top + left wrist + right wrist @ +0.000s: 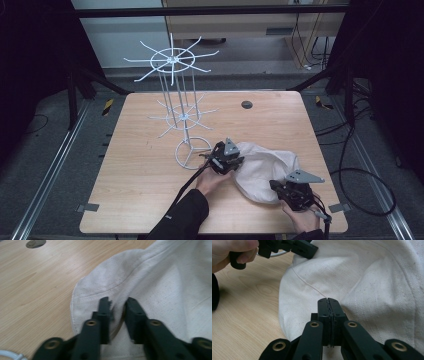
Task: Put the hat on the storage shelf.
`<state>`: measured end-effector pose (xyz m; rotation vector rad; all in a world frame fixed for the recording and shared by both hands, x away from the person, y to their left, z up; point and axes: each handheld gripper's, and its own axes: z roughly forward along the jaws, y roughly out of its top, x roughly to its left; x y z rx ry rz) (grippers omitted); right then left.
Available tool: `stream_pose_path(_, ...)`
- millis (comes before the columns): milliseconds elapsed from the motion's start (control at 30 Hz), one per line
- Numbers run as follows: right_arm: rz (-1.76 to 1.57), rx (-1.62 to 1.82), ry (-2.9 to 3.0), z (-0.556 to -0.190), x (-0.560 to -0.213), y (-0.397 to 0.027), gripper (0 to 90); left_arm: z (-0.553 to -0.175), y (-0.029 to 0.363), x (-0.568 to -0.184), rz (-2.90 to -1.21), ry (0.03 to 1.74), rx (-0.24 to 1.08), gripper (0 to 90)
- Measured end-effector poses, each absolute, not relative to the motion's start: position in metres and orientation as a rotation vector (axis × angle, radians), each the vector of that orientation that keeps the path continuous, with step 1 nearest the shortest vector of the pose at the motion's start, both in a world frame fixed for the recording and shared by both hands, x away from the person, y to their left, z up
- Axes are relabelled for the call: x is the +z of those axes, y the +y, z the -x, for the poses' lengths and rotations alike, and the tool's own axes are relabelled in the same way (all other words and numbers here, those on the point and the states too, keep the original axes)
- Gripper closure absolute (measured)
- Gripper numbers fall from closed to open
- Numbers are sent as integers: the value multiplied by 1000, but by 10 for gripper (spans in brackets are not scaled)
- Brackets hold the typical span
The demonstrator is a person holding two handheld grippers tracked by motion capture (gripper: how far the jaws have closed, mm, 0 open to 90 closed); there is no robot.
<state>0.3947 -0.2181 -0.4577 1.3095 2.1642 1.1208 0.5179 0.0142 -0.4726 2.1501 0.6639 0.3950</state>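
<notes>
A white cloth hat [265, 165] lies crumpled on the wooden table at the front right. My left gripper [235, 162] is at the hat's left edge. In the left gripper view its jaws [117, 303] stand a little apart, straddling the hat's [162, 290] stitched rim without clamping it. My right gripper [280, 187] is at the hat's near edge. In the right gripper view its jaws [328, 301] are closed tight, pinching the hat's [374, 285] cloth at a seam. The left gripper [309, 251] and the hand holding it show at the top left there.
A white wire display rack [185, 120] with two tiers of hooks stands left of the hat, its ring base [192, 150] close to my left gripper. A round grommet hole [246, 104] sits near the table's far edge. Cables trail off the right side.
</notes>
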Motion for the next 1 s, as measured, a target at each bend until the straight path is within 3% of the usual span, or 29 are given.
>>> stream_pose_path(200, -1314, 1116, 2158, -396, -458, -218, 895, -514, 15, -469, -2167, 666, 395, 897)
stream_pose_path(1000, -1280, 1126, 2094, -422, -457, -208, 900, -441, 64, -465, -2118, 678, 366, 900)
